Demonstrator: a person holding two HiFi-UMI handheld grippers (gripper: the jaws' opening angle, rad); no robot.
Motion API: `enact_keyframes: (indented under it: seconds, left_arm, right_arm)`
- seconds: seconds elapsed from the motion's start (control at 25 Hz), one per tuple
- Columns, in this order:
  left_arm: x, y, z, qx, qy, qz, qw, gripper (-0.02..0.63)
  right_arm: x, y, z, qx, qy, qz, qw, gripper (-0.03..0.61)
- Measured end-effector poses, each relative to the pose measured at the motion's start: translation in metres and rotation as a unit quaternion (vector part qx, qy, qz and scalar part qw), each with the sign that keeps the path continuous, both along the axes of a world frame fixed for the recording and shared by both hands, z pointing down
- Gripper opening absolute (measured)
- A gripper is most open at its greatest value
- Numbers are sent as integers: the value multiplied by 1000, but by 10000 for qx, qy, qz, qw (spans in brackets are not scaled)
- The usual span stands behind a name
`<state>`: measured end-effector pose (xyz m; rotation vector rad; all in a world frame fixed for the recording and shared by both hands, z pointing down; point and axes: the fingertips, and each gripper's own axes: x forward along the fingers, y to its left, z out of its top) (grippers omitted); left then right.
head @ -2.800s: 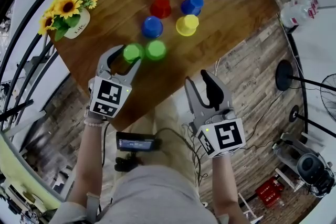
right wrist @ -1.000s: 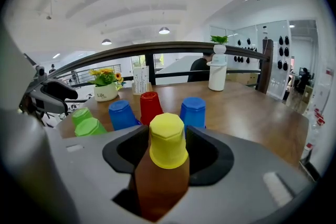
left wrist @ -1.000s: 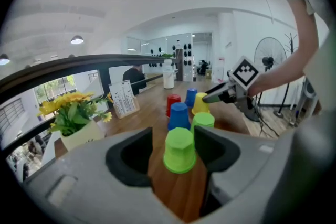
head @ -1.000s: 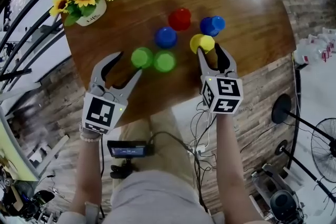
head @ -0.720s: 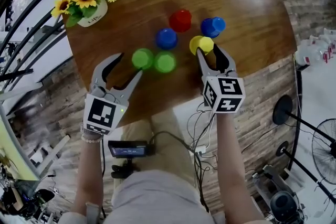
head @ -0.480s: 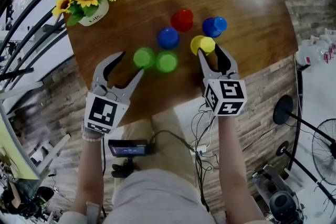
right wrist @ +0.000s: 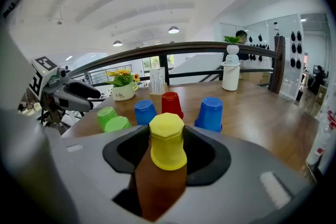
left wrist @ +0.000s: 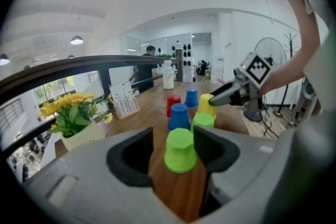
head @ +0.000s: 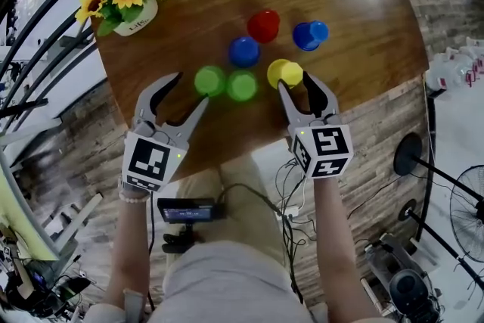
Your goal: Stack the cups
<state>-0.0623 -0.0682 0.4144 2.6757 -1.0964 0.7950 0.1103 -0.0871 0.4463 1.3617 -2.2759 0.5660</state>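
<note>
The yellow cup (head: 283,73) sits upside down toward the near edge of the counter (head: 355,19), and the right hand-held gripper (head: 295,82) is clamped on its sides. It looks like light, thin plastic, smooth and tapered. It will likely flex or slip, so a gentle hold across the wall below the closed top seems best. There are six cups, all upside down: one yellow, one red cup (head: 263,26), a blue cup (head: 243,51), a second blue cup (head: 308,35), and a green cup (head: 209,81) just beside a second green cup (head: 242,85). The left hand-held gripper (head: 190,89), jaws just eased slightly closer, gapes empty.
</note>
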Motion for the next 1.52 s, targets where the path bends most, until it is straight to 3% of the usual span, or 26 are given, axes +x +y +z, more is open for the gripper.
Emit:
enact_keyframes:
  seconds: [0.84, 1.52]
  left_arm:
    - [-5, 1, 2, -2, 45, 37, 10000, 232]
    - [-10, 3, -2, 34, 39, 7, 10000, 232]
  right_arm:
    - [-16, 28, 14, -205, -24, -22, 9998, 207]
    - [-17, 37, 2, -60, -58, 48, 10000, 210]
